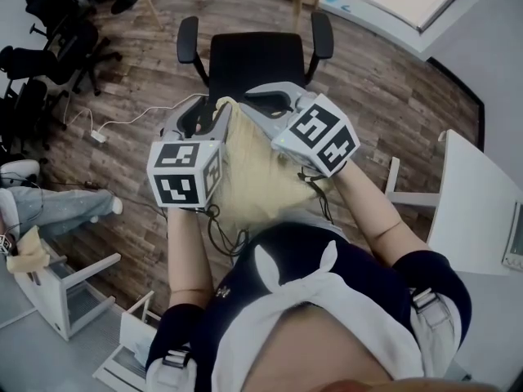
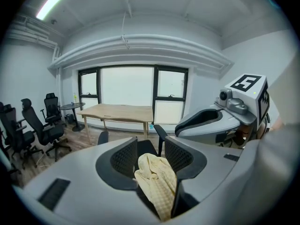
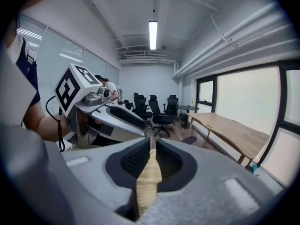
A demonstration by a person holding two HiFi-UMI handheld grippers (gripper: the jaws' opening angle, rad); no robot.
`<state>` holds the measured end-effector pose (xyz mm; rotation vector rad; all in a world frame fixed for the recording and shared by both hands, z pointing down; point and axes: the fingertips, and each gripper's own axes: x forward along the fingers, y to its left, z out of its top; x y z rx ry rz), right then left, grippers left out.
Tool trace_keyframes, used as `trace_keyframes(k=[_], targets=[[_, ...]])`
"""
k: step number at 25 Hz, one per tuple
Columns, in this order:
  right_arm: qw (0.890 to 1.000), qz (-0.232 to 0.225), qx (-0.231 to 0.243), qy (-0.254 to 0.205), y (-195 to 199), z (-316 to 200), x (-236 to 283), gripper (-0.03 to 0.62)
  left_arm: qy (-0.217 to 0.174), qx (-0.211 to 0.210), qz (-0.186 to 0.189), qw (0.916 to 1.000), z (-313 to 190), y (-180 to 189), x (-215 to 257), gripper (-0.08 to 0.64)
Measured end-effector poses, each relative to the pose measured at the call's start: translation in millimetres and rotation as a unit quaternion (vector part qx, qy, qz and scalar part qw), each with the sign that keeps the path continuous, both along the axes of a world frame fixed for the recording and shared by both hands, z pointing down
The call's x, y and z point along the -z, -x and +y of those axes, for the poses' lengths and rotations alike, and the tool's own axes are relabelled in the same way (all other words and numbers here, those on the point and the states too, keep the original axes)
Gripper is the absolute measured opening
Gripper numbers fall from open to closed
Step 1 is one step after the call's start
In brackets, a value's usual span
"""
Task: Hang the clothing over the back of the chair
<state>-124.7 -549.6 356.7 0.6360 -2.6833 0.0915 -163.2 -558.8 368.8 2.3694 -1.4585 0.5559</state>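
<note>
Wood-plank floor (image 1: pixel 392 96) is filling the head view. A black chair (image 1: pixel 257 60) is standing at upper centre, its seat toward the person.

Pale yellow waffle-weave cloth (image 1: pixel 245 178) is hanging at frame centre between the two grippers. Its top edge is overlapping the seat's near edge in the picture; touching or not, cannot tell.

Left gripper (image 1: pixel 203 114) is standing with jaws wide apart. A bunched end of the cloth is lying loose in the gap, and the pads are not squeezing it.

Right gripper (image 1: pixel 274 100) is pinching a thin fold of the cloth, jaws nearly together on it.

Each gripper is carrying a marker cube, the left cube (image 1: pixel 184 174) and the right cube (image 1: pixel 323 137), printed only with black-and-white square patterns.

Beyond the left jaws, a wooden table (image 2: pixel 117 111) is standing under the window (image 2: pixel 126 86), and black office chairs (image 2: pixel 42 125) are lining the left edge.
</note>
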Motion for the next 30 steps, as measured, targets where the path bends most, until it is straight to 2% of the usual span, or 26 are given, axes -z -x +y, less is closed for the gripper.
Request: trace_keyframes(k=[6, 8, 9, 14, 16, 20, 23, 28, 30], targets=[[0.998, -0.050, -0.037, -0.020, -9.5, 4.4, 21.0, 0.034, -0.054, 0.006, 0.005, 0.9985, 12.3, -0.7, 28.8, 0.179], [0.996, -0.067, -0.052, -0.039, -16.3, 7.4, 32.0, 0.027, -0.067, 0.000, 0.006, 0.9977, 18.4, -6.4, 37.1, 0.138], [0.994, -0.074, -0.059, -0.049, -19.8, 9.4, 37.5, 0.004, -0.072, -0.003, 0.003, 0.9974, 21.9, -9.1, 40.2, 0.122], [0.988, -0.097, -0.078, -0.091, -29.7, 28.2, 58.5, 0.002, -0.107, -0.006, -0.008, 0.9942, 40.3, -19.6, 55.9, 0.055], [0.986, -0.104, -0.085, -0.098, -31.2, 38.0, 63.5, 0.001, -0.110, -0.007, 0.004, 0.9939, 49.4, -23.9, 61.3, 0.015], [0.982, -0.115, -0.105, -0.102, -33.0, 55.6, 68.7, 0.000, -0.128, -0.017, 0.037, 0.9910, 68.7, -29.8, 73.9, 0.006], [0.980, -0.125, -0.121, -0.099, -36.6, 67.0, 68.7, 0.000, -0.126, -0.019, 0.051, 0.9905, 81.3, -32.9, 73.3, 0.006], [0.978, -0.133, -0.136, -0.084, -37.8, 91.0, 64.4, 0.000, -0.094, -0.032, 0.082, 0.9917, 107.8, -37.5, 61.1, 0.006], [0.978, -0.133, -0.140, -0.082, -37.9, 101.2, 62.9, 0.000, -0.086, -0.033, 0.080, 0.9926, 118.2, -38.8, 57.0, 0.006]])
